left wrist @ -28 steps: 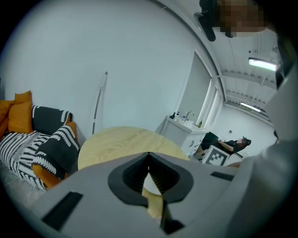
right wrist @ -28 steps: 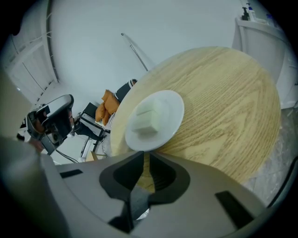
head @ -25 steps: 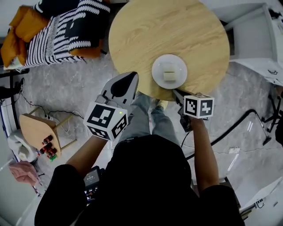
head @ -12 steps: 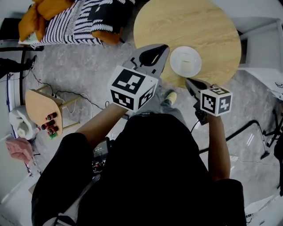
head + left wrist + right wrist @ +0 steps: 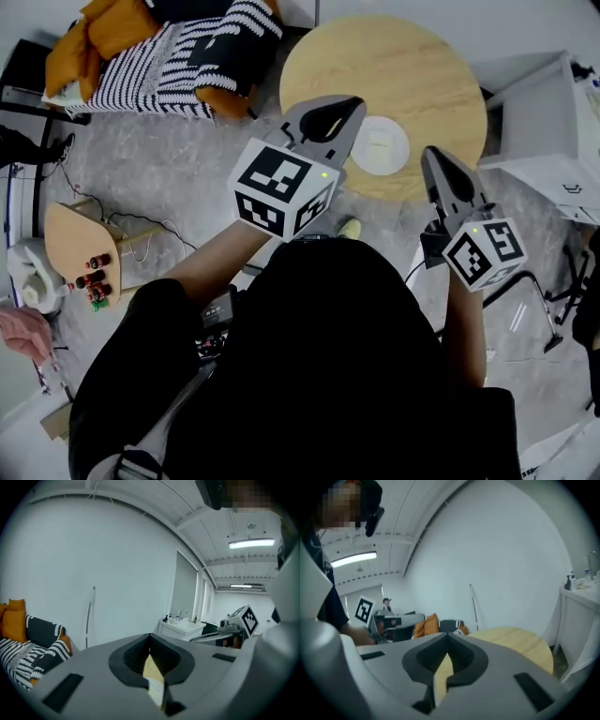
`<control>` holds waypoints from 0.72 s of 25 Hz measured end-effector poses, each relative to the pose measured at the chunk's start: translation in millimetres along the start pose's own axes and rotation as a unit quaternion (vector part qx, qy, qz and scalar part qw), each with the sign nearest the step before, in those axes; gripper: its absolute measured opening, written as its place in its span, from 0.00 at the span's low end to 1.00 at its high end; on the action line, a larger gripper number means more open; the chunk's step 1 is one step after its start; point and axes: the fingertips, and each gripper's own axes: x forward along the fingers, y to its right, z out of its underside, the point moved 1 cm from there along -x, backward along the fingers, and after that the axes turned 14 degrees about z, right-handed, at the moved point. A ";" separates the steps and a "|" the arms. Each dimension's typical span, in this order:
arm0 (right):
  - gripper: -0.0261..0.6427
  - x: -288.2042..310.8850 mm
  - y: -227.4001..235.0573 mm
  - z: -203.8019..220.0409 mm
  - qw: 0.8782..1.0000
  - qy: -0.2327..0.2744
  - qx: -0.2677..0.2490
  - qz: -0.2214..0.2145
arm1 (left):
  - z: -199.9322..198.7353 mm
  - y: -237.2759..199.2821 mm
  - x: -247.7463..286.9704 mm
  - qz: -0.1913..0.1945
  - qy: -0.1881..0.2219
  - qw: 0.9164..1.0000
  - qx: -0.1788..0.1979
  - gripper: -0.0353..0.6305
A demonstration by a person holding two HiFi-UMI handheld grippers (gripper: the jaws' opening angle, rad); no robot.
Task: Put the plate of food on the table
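On table (image 5: 422,66): plate (image 5: 401,152) rests on the round wood top, close to the edge nearest the person. Pale food block (image 5: 378,142) sits at plate's centre. Nothing touches either.
Task status: looks done. Plate is down on table and both tools are clear of it.
L gripper (image 5: 342,108): over table's near-left rim, just left of plate in head view. Appears well above the top, since its own view shows wall and ceiling. Jaws together, nothing clamped; only a thin sliver of wood colour shows through the slit.
R gripper (image 5: 437,161): off table, just outside the near-right rim, right of plate. Jaws closed tip to tip, empty. Its view looks roughly level across the table top.
Beyond table: striped throw (image 5: 159,56) w/ orange cushions (image 5: 112,28) on the far-left side. White cabinet (image 5: 544,122) is just right of table. Wood stool (image 5: 80,244) stands well apart on the left, w/ small red bits too small to name.
By table's near rim: person's shoe (image 5: 350,228) on the floor.
Risk 1: plate is near the rim, so a low sweep by either tool or a forearm crossing that edge could nudge it off.
Risk 2: legs are close to table, so a knee or foot bump could jolt the top and slide the plate or shift the food.
Risk 3: L gripper is nearer to plate than R gripper, so if it dips while pulling back it could clip the plate's lip and tip it.
Safer exit (est.): keep both tools high and draw back away from table before lowering.
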 end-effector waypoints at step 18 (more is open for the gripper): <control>0.05 -7.9 29.5 -32.8 0.994 0.081 0.041 0.066 | -22.6 -2.4 -28.3 -0.029 0.042 0.998 0.024 0.06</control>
